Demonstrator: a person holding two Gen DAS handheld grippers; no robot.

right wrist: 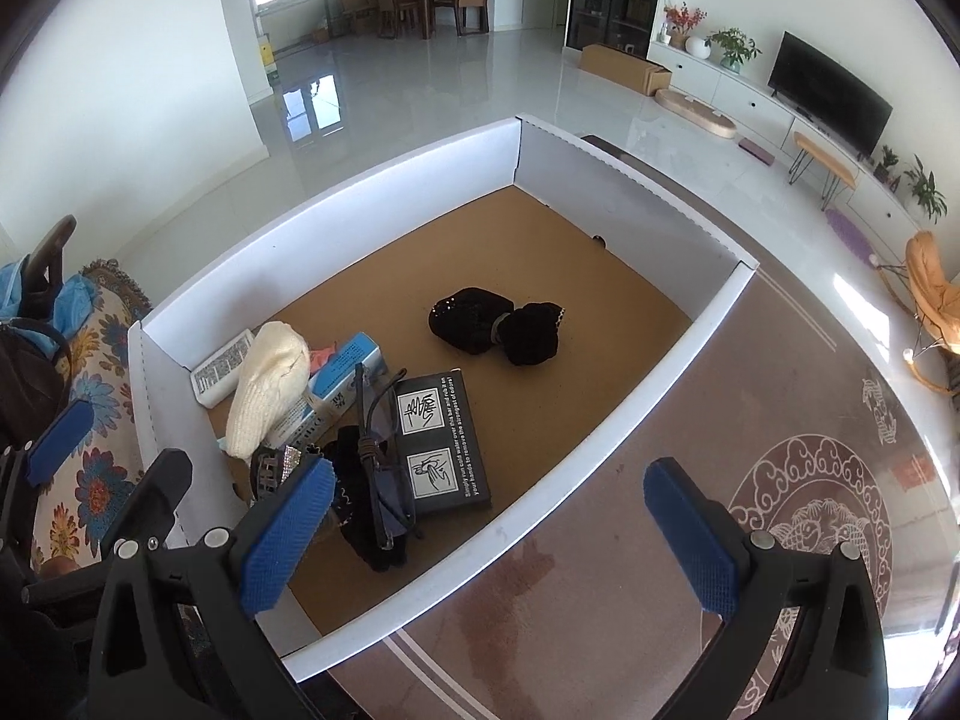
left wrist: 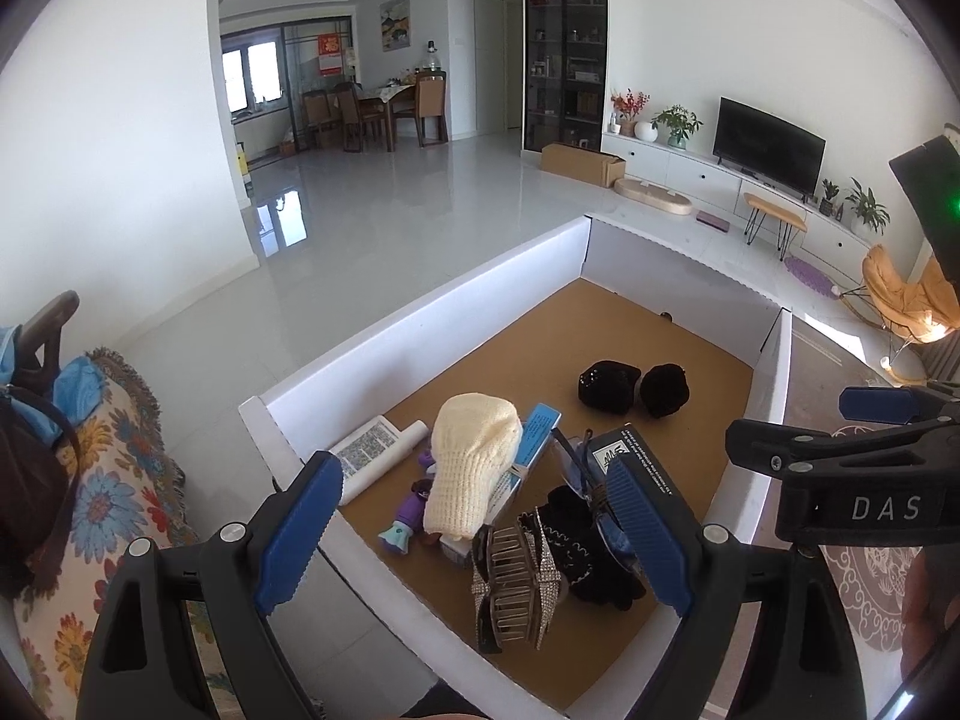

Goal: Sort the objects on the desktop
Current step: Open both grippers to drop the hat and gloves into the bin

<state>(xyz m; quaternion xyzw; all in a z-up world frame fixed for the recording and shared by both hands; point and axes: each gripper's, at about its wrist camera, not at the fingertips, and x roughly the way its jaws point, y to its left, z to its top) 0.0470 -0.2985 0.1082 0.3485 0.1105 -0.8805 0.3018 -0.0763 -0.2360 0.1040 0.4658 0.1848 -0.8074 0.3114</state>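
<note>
Both grippers agape above white box (right wrist: pixel 336 192), holding nothing.

From your left wrist camera, the cream knit hat (left wrist: pixel 471 468) covers most of the blue-and-white carton (left wrist: pixel 534 441) and the upper body of the purple toy figure (left wrist: pixel 405 519); you cannot tell what the figure is. The right finger's blue pad (left wrist: pixel 648 531) hides the near end of the black box (left wrist: pixel 645 459) and part of the glasses (left wrist: pixel 579 462).

In your right wrist view, the left pad (right wrist: pixel 288 534) blocks most of the hair claw (right wrist: pixel 276 471) at seven o'clock. The small dark speck (right wrist: pixel 598 238) by the far wall is too small to identify. The print on the white tube (right wrist: pixel 219 369) is unreadable.
</note>
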